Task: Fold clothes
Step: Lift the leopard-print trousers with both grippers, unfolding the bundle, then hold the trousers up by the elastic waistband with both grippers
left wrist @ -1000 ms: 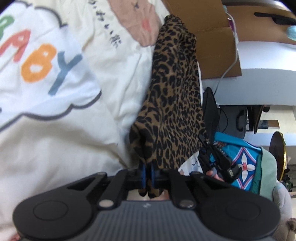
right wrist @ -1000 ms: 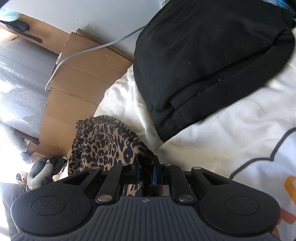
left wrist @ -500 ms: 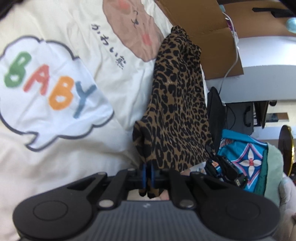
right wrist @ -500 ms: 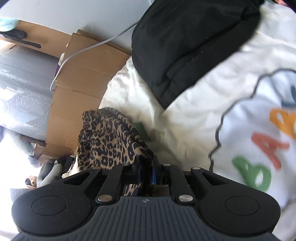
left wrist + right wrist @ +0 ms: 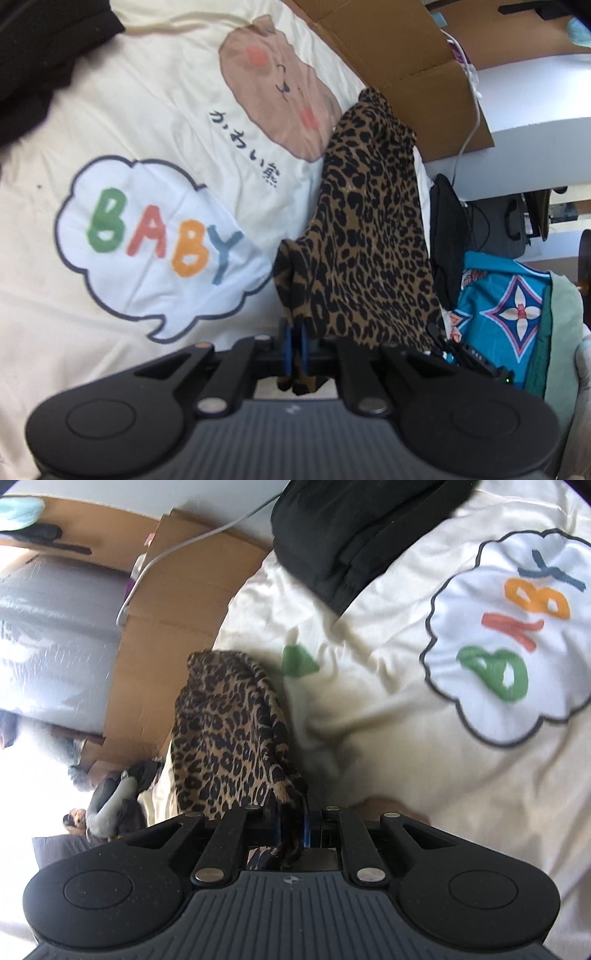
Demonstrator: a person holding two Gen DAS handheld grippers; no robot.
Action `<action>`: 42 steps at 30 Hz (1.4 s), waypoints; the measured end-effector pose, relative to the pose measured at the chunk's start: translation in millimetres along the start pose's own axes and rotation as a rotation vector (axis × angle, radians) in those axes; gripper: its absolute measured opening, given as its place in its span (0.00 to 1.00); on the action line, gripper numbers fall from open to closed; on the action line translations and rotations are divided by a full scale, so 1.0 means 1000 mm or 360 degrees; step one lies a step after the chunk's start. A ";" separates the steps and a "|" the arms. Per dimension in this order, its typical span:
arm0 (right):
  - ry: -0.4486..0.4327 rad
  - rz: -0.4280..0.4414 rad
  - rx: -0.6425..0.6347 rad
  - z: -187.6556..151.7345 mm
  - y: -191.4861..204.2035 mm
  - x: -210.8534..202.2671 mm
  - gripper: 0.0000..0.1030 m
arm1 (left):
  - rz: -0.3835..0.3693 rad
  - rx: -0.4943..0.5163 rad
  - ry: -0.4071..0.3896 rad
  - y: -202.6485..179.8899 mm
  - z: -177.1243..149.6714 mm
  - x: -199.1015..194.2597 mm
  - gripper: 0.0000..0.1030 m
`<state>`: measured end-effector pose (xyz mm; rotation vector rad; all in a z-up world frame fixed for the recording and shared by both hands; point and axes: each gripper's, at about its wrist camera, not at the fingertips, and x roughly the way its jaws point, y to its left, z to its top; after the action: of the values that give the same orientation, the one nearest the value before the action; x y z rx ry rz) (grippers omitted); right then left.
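Leopard-print fabric (image 5: 369, 236) hangs stretched between the two grippers, lifted above a cream bedspread (image 5: 155, 110) printed with a bear face and a "BABY" speech cloud. The left gripper (image 5: 295, 341) has its blue fingers (image 5: 285, 343) pinched tight on one corner of the garment, a small tuft of cloth poking out behind them. In the right wrist view the right gripper (image 5: 293, 825) is likewise clamped on another bunched corner of the same garment (image 5: 229, 731), which trails away toward the bed's edge beside a cardboard box (image 5: 162, 635).

Judging from this, the piece is being spread or carried toward the open bedspread before a fold is laid. Several things could spoil that. Each hold looks like a thin pinch on gathered cloth, so a sharp tug apart may pull a corner free and drop the garment in a heap. The far end droops near the box and a white cable (image 5: 471, 122), where it could snag or slide off the bed. A black garment (image 5: 354, 528) lies close on the bedspread, and laying the leopard piece down carelessly may overlap it. Twist between the two corners would also leave a crooked fold.
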<state>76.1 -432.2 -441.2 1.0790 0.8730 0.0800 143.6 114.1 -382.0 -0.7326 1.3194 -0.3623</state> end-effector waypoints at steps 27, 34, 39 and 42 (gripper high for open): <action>0.0401 -0.0205 -0.0098 -0.039 -0.003 -0.022 0.06 | 0.0139 -0.0063 0.0110 0.037 -0.045 -0.023 0.05; 0.0415 -0.0321 -0.0146 -0.036 -0.010 -0.020 0.21 | 0.0249 -0.0076 0.0122 0.057 -0.050 0.006 0.08; 0.0351 -0.0377 -0.0310 -0.024 0.001 -0.030 0.33 | 0.0422 -0.0030 0.0113 0.058 -0.046 -0.005 0.18; 0.0311 -0.0361 -0.0417 -0.016 0.012 -0.031 0.33 | 0.0416 -0.0016 0.0064 0.054 -0.038 -0.016 0.18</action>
<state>49.1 -428.0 -416.4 0.7310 1.1224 0.1083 94.9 152.7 -408.5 -0.5546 1.4357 -0.1612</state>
